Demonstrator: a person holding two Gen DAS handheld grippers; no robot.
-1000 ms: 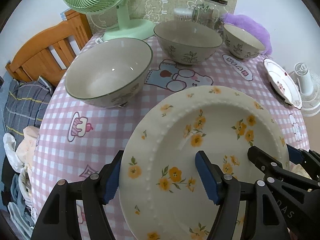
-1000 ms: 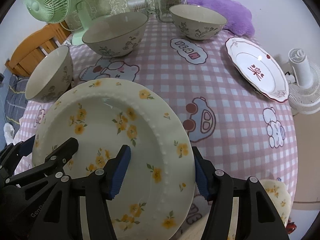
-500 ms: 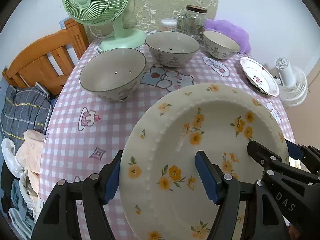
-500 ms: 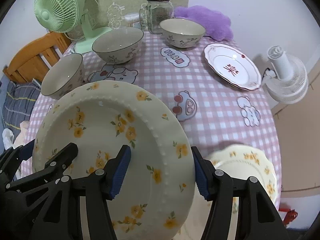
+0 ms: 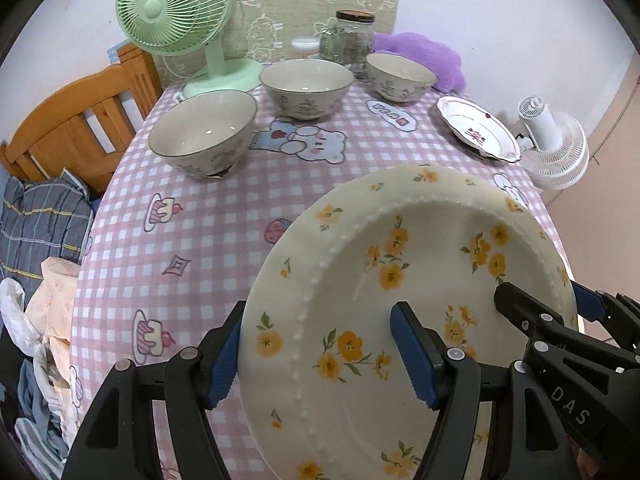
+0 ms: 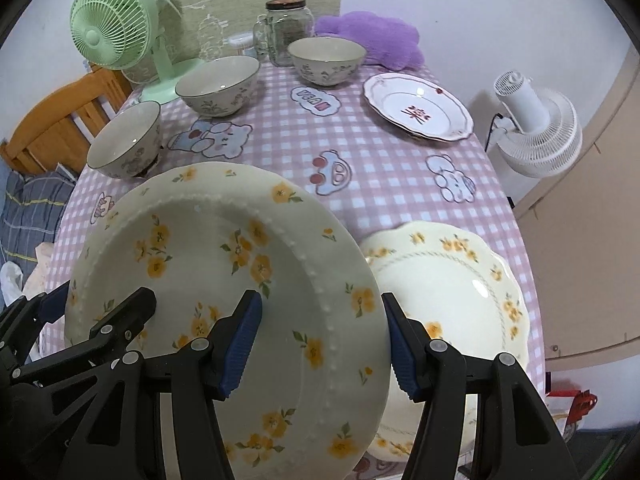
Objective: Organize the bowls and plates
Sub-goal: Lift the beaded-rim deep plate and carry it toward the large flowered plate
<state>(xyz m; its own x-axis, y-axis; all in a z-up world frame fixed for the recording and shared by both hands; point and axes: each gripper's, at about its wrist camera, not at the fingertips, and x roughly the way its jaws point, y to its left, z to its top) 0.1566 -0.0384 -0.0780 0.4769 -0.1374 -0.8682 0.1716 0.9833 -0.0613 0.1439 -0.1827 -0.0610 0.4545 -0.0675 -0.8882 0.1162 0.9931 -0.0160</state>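
We lose the flowered plate (image 5: 400, 280) past the left wrist view's bottom edge. It covers the near surface (image 5: 192, 248). In the right wrist view it hides part of the scalloped plate (image 6: 452, 280). Jar (image 6: 289, 28) contents unreadable.

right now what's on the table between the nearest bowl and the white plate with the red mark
Only bare checked tablecloth with cartoon prints lies between the nearest bowl and the red-marked plate; the right wrist view shows it.
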